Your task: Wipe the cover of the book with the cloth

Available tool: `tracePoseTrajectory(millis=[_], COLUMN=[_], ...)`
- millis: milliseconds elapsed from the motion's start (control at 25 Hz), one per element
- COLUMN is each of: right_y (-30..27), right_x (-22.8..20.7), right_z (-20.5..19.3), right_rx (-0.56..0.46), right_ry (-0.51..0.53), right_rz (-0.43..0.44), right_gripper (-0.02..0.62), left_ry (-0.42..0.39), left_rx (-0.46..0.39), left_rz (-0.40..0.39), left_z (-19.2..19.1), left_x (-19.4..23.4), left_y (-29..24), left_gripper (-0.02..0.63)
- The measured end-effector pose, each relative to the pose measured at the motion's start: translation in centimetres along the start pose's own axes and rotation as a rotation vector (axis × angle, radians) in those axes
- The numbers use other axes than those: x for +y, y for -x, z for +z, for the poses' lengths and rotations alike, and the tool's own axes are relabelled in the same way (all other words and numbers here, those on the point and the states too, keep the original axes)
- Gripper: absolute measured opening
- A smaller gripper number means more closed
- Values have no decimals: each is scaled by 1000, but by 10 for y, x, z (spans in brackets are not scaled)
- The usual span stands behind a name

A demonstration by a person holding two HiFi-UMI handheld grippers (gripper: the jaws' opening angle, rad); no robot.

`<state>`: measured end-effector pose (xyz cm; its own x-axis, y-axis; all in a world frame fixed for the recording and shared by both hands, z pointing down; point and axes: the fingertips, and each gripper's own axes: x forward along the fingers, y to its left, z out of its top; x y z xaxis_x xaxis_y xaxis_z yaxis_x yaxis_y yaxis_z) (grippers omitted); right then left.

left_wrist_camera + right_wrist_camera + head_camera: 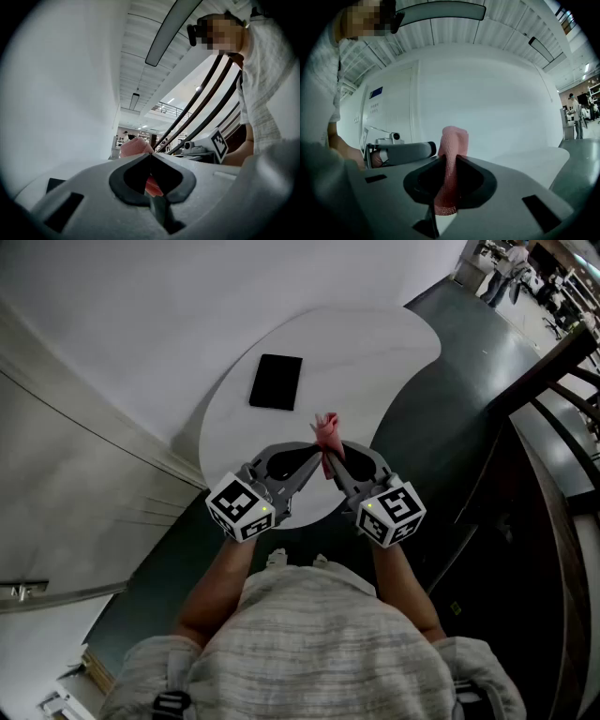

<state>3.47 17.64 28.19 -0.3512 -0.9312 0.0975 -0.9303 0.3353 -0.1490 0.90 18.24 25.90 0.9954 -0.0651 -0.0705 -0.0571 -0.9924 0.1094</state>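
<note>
A black book (pixel 276 382) lies flat on the round white table (pixel 375 343), toward its far left. The pink cloth (pixel 325 430) is held up over the table's near edge, well short of the book. My right gripper (pixel 330 457) is shut on the cloth (pixel 452 140), which runs through its jaws and sticks up past the tips. My left gripper (pixel 317 452) comes in from the left with its jaws shut, the tips right against the cloth (pixel 136 146). I see no cloth between its pads. The right gripper view shows the left fingers (pixel 405 152) ending beside the cloth.
The table stands against a white wall (pixel 141 296), with dark floor (pixel 441 418) around it. Dark wooden rails (pixel 562 381) run along the right side. People stand far off at the top right (pixel 506 263). The person's torso fills the bottom of the head view.
</note>
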Motion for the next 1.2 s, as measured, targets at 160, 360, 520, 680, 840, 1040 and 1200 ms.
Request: tracePoseTrajectory(millis=[160, 360, 520, 680, 840, 1040, 1200], right_y=[6, 13, 14, 16, 20, 35, 37], right_x=[-4, -6, -3, 0, 2, -7, -17], right_z=[-2, -4, -2, -1, 1, 4, 10], right_rx=[0, -1, -5, -9, -35, -35, -16], right_ry=[1, -7, -3, -4, -30, -43, -37], right_rz=[-2, -8, -4, 2, 2, 7, 26], right_gripper=[52, 52, 52, 52, 53, 52, 52], left_ry=[7, 10, 4, 1, -1, 7, 18], left_rx=[9, 16, 15, 14, 13, 12, 7], left_rz=[-5, -16, -21, -19, -16, -7, 13], left_z=[-7, -11, -8, -8, -8, -6, -3], left_x=[-1, -7, -10, -12, -15, -20, -12], left_y=[-6, -10, -9, -8, -5, -17, -32], left_gripper=[17, 17, 17, 17, 17, 17, 17])
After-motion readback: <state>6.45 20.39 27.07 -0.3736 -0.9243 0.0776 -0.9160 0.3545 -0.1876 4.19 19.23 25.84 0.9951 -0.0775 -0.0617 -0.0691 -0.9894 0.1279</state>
